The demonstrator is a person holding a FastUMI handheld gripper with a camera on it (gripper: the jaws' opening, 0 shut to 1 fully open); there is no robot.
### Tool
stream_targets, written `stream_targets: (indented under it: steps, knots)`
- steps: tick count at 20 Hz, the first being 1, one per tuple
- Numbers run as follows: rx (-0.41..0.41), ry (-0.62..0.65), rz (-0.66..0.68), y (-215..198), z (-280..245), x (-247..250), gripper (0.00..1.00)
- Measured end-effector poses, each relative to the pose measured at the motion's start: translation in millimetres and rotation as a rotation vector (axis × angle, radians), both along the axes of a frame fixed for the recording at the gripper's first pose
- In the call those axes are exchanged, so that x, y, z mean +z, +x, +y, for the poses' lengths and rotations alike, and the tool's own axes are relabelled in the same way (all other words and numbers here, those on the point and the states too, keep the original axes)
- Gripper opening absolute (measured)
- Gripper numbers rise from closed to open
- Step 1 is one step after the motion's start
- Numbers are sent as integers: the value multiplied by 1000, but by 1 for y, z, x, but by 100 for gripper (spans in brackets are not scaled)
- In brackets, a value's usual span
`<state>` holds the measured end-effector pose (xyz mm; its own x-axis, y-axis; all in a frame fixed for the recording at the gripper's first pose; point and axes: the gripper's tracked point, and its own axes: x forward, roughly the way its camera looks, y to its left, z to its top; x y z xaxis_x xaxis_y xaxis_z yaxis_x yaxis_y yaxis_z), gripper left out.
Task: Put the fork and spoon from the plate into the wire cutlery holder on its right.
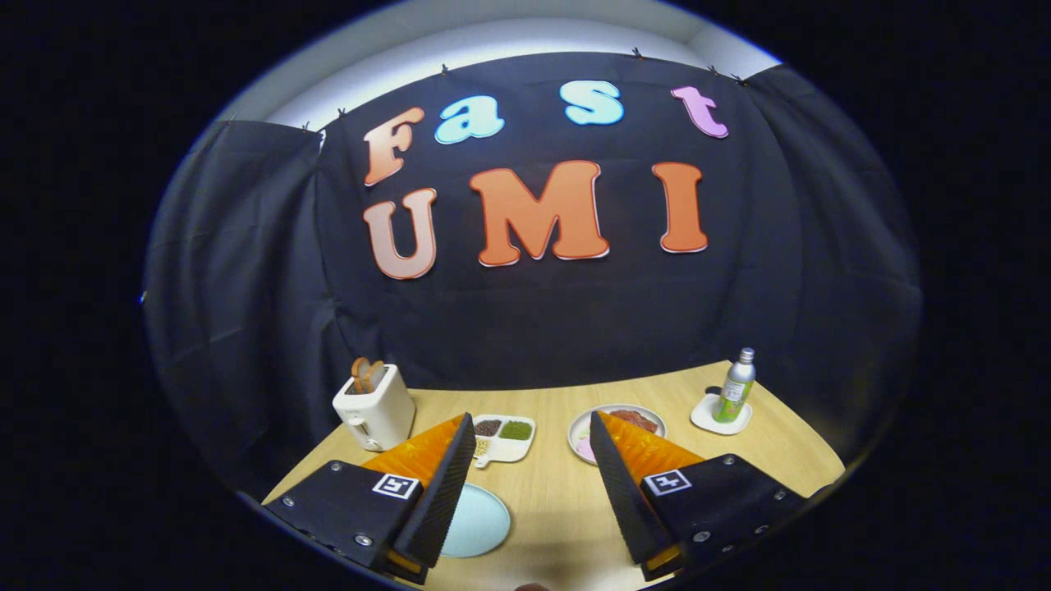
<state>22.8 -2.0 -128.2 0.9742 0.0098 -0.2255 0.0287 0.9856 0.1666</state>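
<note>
White toaster (376, 408) with toast, bench (550, 501) rear left. Pale blue plate (479, 521) beside left finger. Divided dish (505, 437) ahead. Gripper (532, 427) jaws released, wide apart, empty. Food plate (626, 420) behind right finger; cutlery possibly hidden. Bottle (736, 387) on coaster (706, 416), far right.

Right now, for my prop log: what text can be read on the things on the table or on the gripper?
Bottle: label too small to read.
Gripper, open over the table: square coded markers, no words.
Toaster, sectioned dish, food plate, blue plate: no text.
</note>
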Motion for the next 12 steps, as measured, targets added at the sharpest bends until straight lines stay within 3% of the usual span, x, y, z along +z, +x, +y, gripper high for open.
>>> stream_targets:
  steps: [6,12]
  knots:
    - [70,-25,96,18,73,-42,87]
    - [156,-43,404,13,123,-123,87]
